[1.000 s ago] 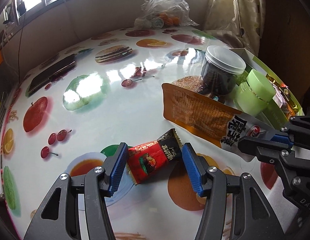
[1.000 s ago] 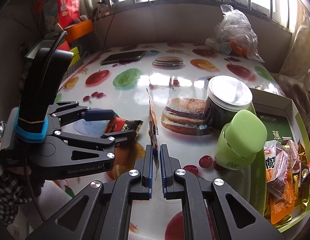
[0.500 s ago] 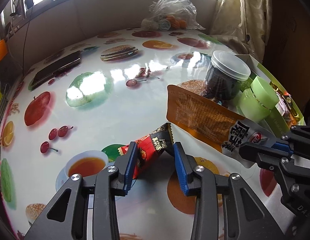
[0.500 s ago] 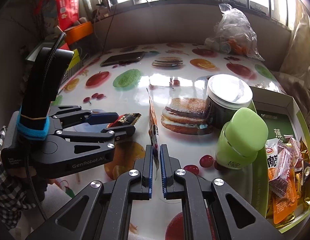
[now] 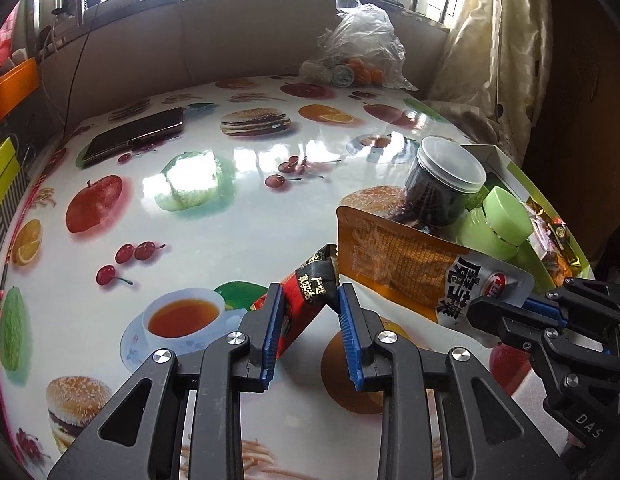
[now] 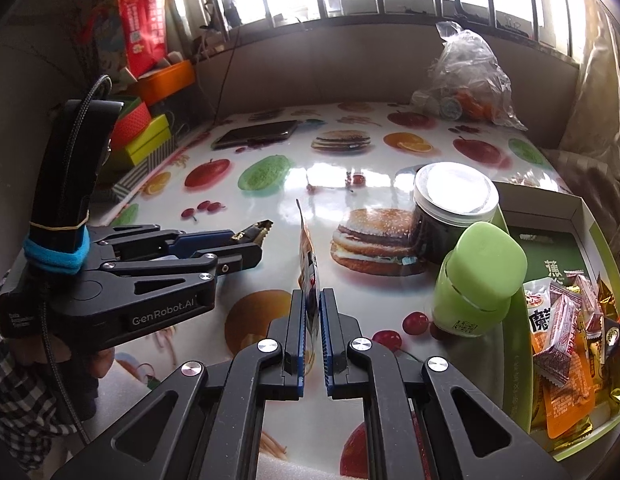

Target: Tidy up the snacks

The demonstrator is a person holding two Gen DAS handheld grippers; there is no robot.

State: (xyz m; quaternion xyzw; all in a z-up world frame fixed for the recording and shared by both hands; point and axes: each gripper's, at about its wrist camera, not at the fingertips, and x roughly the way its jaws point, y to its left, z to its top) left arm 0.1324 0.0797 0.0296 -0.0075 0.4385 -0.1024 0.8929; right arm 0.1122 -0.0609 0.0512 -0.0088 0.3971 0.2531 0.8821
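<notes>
I have the left hand-held gripper (image 5: pixel 308 318) closing on the small red-and-black foil snack packet (image 5: pixel 306 294), which stands tilted between its blue pads with one end lifted off the glossy fruit-printed bench (image 5: pixel 190 216); the left pad touches the wrapper, but I cannot tell whether the right pad has met it, so I judge the hold unfinished; the risk is that the slick foil buckles or squirts out sideways as the jaws finish, dropping the packet back on the bench. My right hand-held gripper (image 6: pixel 310 322) is clamped on the bottom edge of the flat orange snack pouch with a silver printed end (image 5: pixel 414 268), which it holds on edge above the bench; that pouch hangs close to the red packet's upper tip, apparently just touching it, so any swing of either hand could knock one wrapper against the other and loosen a thin grip. The green-rimmed cardboard box of wrapped snacks (image 6: pixel 598 248) sits at the right, fronted by the dark clear jar with a white lid (image 6: pixel 450 216) and the pale green plastic bottle (image 6: pixel 478 276); I judge a low carry towards the box could tip the bottle or the jar; the pouch is broad and floppy, so it may catch on the box rim.
</notes>
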